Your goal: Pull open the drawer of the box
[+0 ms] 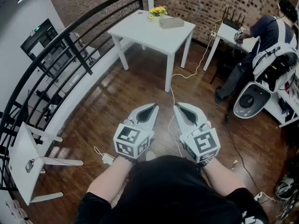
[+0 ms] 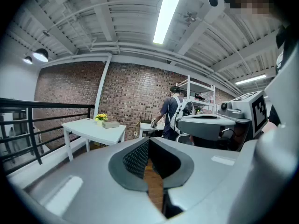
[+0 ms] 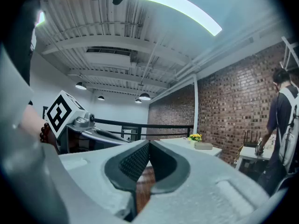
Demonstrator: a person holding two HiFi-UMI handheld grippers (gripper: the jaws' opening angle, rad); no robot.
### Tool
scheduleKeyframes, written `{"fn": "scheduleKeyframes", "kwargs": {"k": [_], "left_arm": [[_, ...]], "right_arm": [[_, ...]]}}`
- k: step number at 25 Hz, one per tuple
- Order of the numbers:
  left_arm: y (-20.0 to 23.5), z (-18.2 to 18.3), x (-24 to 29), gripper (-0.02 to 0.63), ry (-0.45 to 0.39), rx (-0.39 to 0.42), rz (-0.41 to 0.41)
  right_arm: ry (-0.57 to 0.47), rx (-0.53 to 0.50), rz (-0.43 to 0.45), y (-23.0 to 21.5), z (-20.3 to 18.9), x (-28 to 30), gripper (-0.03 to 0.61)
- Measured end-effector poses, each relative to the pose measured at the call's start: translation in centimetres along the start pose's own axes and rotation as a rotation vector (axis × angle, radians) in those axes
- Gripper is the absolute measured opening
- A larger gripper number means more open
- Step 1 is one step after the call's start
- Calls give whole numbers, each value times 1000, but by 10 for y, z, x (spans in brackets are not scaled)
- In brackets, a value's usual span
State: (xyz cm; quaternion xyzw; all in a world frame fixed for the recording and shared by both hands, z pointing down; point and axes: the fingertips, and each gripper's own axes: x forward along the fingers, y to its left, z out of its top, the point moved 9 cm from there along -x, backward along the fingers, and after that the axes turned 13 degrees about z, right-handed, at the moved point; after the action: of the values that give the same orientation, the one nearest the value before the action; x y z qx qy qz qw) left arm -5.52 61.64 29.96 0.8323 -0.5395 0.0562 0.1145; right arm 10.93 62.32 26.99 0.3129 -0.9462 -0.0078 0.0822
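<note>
— Left gripper (image 1: pixel 150 108) has its jaws pressed together on nothing. My right gripper (image 1: pixel 180 108) just beside it is the same: dark ribbed pads meet, with only wood floor showing under them.

— And the box?

— On the white table (image 1: pixel 140 34), at its far side, just beside the yellow flowers (image 1: pixel 158 10). The table stands well ahead of both grippers, across glossy plank floor (image 1: pixel 140 85).

— What is it like?

— The box (image 1: pixel 171 22) is low, flat and rectangular, pale grey-beige, with a matte look. From here it's too small for me to make out the drawer front or any pull.

— How will it handle?

— My guess is that it's light and stiff. The tabletop looks smooth, so a tug on the drawer could drag the whole box along with it. I'd steady the body from above with one gripper and pinch the drawer's knob or lip with the other, pulling straight out.

— Anything around the table?

— Brick wall (image 1: pixel 205 1) behind it and black railing (image 1: pixel 70 45) to its left.
</note>
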Motion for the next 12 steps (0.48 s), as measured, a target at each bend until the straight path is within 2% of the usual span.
{"fn": "scheduleKeyframes", "kwargs": {"k": [12], "left_arm": [[82, 8, 15, 15, -12, -24, 12]], "right_arm": [[5, -32, 42, -4, 7, 87, -8]]}}
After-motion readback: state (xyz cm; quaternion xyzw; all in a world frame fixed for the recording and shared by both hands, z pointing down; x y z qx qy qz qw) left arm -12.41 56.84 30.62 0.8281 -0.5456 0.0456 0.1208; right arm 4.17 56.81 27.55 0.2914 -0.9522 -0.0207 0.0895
